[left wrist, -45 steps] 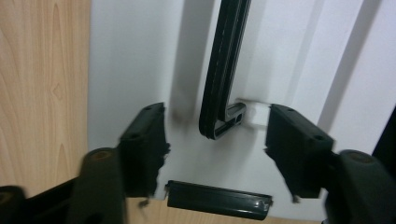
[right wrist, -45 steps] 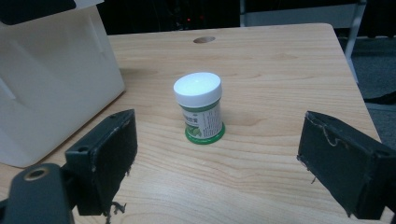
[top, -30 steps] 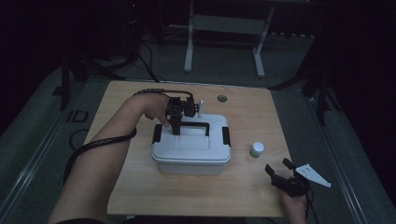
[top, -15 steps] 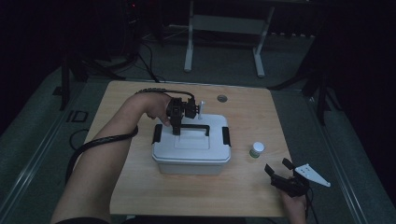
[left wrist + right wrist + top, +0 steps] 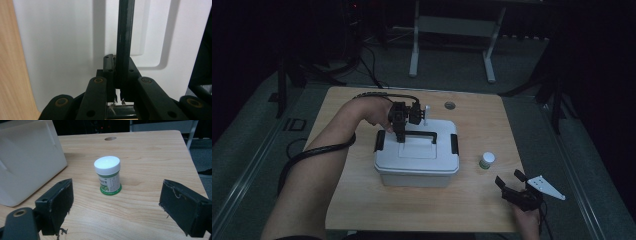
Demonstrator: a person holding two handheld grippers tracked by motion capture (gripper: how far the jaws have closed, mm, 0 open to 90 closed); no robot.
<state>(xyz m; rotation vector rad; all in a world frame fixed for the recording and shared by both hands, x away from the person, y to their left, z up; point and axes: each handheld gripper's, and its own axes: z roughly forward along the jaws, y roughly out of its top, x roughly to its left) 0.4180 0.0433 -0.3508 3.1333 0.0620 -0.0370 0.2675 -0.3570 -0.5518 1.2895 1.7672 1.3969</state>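
Left hand-held gripper (image 5: 400,131) clamped tight on the black handle (image 5: 419,135) of the white storage box (image 5: 417,159), biting at the handle's left end. In the left gripper view the pads (image 5: 109,65) press both sides of the handle bar (image 5: 124,37), which runs straight away from the camera over the white lid (image 5: 62,45). Jaws have just been closing, handle between them. In the high view the handle's long axis runs left-right across the lid, parallel to the box's long side. Box sits mid-surface, long axis left-right, black latch at each short end: left latch (image 5: 380,140), right latch (image 5: 454,144). Cable (image 5: 312,155) trails from the gripper along the forearm.

Right hand-held gripper (image 5: 516,187) sits low at the near right corner of the wooden surface (image 5: 362,210), jaws wide apart, holding nothing, aimed toward the far side. Small white-capped bottle (image 5: 108,175) with green label stands upright ahead of it, between the two pads (image 5: 58,202) in line of sight but well clear of them. The bottle (image 5: 486,160) stands just right of the box, not touching. Round hole (image 5: 449,105) in the surface near the far edge.
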